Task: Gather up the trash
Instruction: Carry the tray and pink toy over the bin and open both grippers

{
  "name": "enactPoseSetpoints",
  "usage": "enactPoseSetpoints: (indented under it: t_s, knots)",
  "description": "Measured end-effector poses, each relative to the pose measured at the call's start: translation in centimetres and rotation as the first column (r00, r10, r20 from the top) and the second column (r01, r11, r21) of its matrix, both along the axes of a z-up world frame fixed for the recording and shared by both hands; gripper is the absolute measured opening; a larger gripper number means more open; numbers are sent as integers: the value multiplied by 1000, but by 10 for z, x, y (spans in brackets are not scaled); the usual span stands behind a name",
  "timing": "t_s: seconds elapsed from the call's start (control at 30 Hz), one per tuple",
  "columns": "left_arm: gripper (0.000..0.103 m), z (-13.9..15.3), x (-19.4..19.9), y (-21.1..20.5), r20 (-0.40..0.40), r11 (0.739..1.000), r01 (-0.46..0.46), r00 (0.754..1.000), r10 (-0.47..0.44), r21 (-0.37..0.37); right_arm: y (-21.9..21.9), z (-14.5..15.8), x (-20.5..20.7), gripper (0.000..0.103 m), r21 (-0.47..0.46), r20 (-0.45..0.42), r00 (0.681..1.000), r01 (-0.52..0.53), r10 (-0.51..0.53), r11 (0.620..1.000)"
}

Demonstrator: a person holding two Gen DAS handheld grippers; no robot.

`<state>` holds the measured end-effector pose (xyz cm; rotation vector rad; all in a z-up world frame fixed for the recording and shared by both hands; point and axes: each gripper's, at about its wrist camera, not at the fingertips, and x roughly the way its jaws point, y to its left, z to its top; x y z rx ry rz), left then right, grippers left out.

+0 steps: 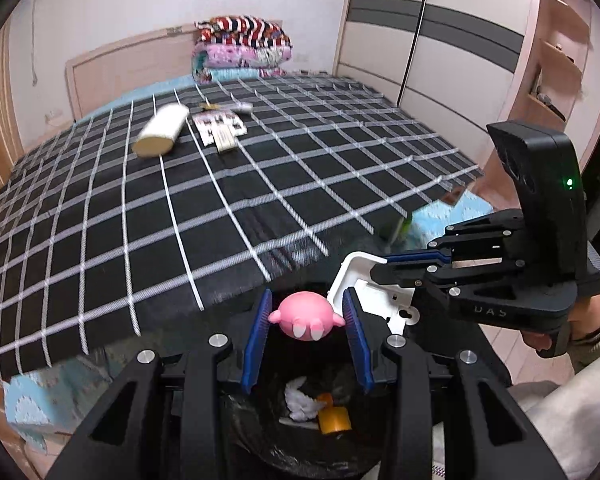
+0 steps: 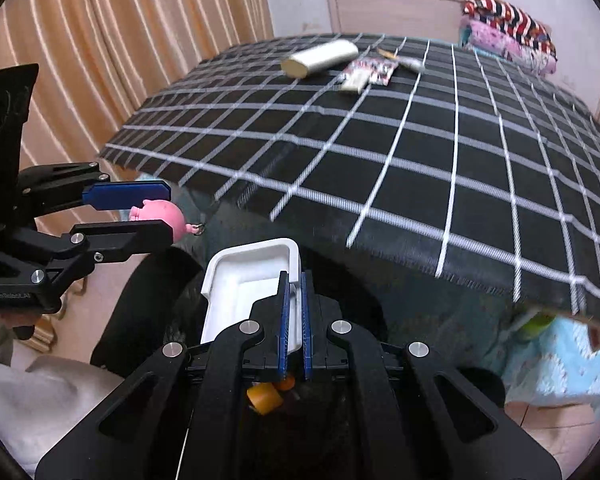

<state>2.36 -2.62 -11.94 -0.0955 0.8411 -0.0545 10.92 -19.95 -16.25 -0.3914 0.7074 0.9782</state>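
My left gripper [image 1: 306, 312] is shut on a pink round toy [image 1: 305, 316] and holds it over the black-lined trash bin [image 1: 252, 440]. Inside the bin lie white crumpled paper [image 1: 300, 400] and an orange piece [image 1: 334, 418]. To the right of the toy, my right gripper [image 1: 380, 266] is shut on the rim of a white plastic shell [image 1: 354, 276]. In the right wrist view the shell [image 2: 248, 280] sticks out ahead of the right gripper [image 2: 294, 280] above the bin [image 2: 140, 312]. The left gripper [image 2: 168, 210] with the toy [image 2: 162, 214] is at the left.
A bed with a black checked cover [image 1: 260, 184] fills the space behind the bin. On its far part lie a cream pack [image 1: 162, 132], flat packets [image 1: 220, 126] and a small tube [image 1: 244, 107]. Folded quilts [image 1: 244, 48], a wardrobe [image 1: 440, 40] and curtains [image 2: 100, 40] stand around.
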Motion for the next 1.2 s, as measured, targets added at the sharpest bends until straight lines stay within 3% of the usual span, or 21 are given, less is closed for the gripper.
enactPoseSetpoints:
  t_s: [0.67,0.97,1.2]
  knots:
    - [36,-94,10,3,-214,999,10,977,-18,-43,11,-77,11,6,-168,-93,995,12,-28,986]
    - [36,-133,13,-2,-309,998,29,950,-42,-47,13,-96,15,6,-205,-122,992,17,-43,979]
    - [36,-144,13,-5,-344,997,42,937,-60,-58,17,-103,17,6,-221,-130,990,15,-45,975]
